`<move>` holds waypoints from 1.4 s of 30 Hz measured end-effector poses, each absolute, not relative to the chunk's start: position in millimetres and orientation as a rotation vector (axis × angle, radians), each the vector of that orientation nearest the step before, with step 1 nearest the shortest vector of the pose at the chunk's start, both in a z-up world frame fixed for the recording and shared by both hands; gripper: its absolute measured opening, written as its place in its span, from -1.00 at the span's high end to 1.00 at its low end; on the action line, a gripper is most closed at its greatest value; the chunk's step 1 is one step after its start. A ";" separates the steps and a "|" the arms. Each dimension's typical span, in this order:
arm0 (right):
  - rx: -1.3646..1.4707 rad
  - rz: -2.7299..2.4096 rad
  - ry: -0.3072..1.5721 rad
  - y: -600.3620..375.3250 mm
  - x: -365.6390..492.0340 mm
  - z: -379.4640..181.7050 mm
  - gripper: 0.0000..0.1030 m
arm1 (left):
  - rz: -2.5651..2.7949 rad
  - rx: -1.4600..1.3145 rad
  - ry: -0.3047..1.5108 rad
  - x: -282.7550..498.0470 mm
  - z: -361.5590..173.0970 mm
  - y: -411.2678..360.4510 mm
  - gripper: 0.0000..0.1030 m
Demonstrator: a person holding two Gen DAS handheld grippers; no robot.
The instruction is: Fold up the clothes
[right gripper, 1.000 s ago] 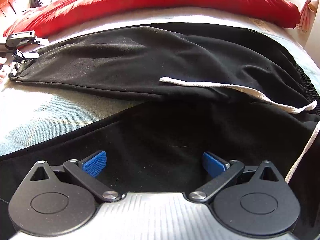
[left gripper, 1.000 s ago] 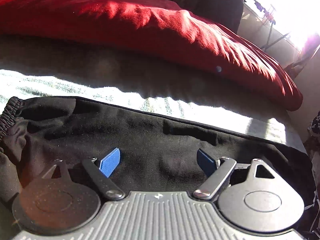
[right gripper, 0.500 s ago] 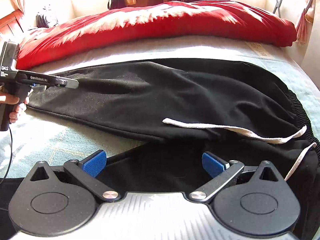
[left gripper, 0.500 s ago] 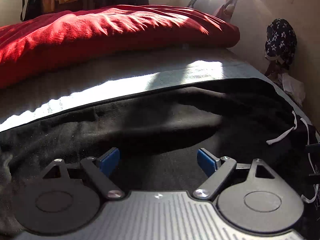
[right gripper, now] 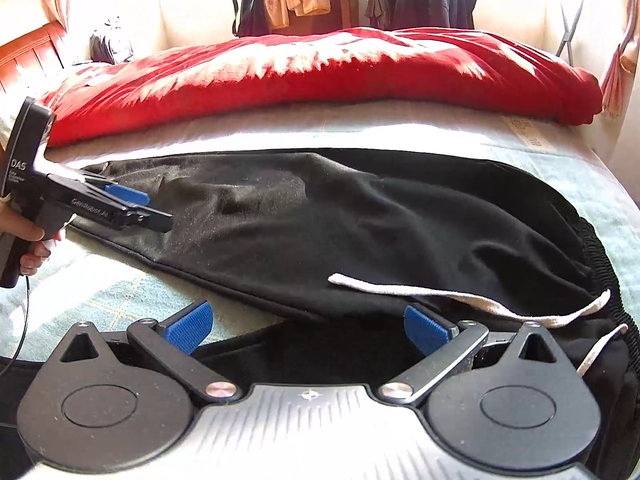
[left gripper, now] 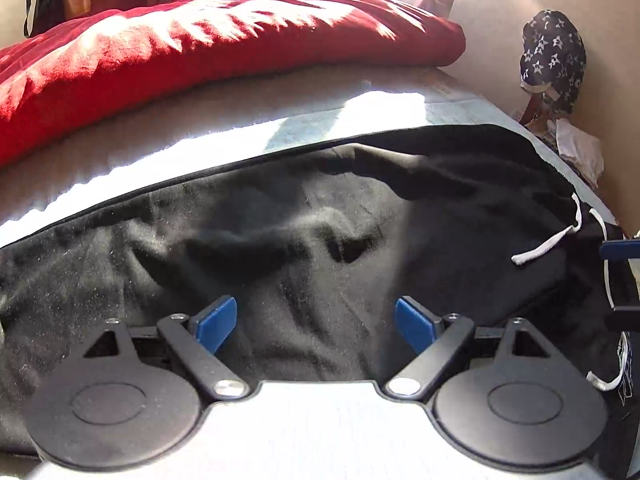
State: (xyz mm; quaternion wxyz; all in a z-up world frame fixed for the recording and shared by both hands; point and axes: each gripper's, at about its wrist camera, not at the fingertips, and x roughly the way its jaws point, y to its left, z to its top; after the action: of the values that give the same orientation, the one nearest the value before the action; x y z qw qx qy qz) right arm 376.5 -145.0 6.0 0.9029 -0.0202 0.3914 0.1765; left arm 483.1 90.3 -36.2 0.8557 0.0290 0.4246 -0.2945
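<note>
Black jogging trousers (right gripper: 360, 220) lie lengthwise across the bed, with the elastic waistband (right gripper: 596, 248) at the right and a white drawstring (right gripper: 460, 296) trailing over the upper leg. My left gripper (left gripper: 316, 320) hovers open just above the black cloth (left gripper: 320, 220), with nothing pinched. In the right wrist view the same left gripper (right gripper: 156, 212) comes in from the left over the far leg, held by a hand (right gripper: 32, 248). My right gripper (right gripper: 308, 324) is open above the near leg by the waist, gripping nothing. The drawstring (left gripper: 544, 246) also shows in the left wrist view.
A bulky red duvet (right gripper: 320, 72) lies along the far side of the bed. The pale checked sheet (right gripper: 100, 292) shows at front left. Clothes hang on a rack (right gripper: 296, 0) at the back wall. A star-patterned bundle (left gripper: 554, 52) sits beside the bed at right.
My left gripper has travelled from the cuff end rightward along the leg and rolled level, still open. My right gripper has lifted a little; more of the room shows.
</note>
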 end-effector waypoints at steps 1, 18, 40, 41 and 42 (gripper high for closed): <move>-0.040 0.373 0.806 -143.8 376.1 6.1 -1.00 | -0.632 0.035 0.880 490.1 -37.4 83.1 -0.69; -0.002 0.360 0.830 -179.2 382.3 1.7 -1.00 | -0.521 -0.263 0.941 520.8 -54.9 118.5 -0.68; 0.134 0.228 0.927 -256.1 628.5 -69.8 -1.00 | -0.464 -0.062 0.966 484.9 -75.5 110.3 -0.76; 0.139 0.225 0.918 -257.3 631.6 -69.6 -1.00 | -0.464 -0.067 0.966 484.9 -75.8 111.3 -0.76; 0.142 0.218 0.924 -256.8 635.0 -68.1 -1.00 | -0.467 -0.068 0.967 484.8 -76.2 112.1 -0.76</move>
State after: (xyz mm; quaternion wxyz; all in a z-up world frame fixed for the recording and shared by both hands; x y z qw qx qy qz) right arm 635.0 -256.8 -68.1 0.8871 0.0683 0.4443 0.1050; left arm 484.8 112.1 -76.2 0.8588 -0.0324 0.4603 -0.2224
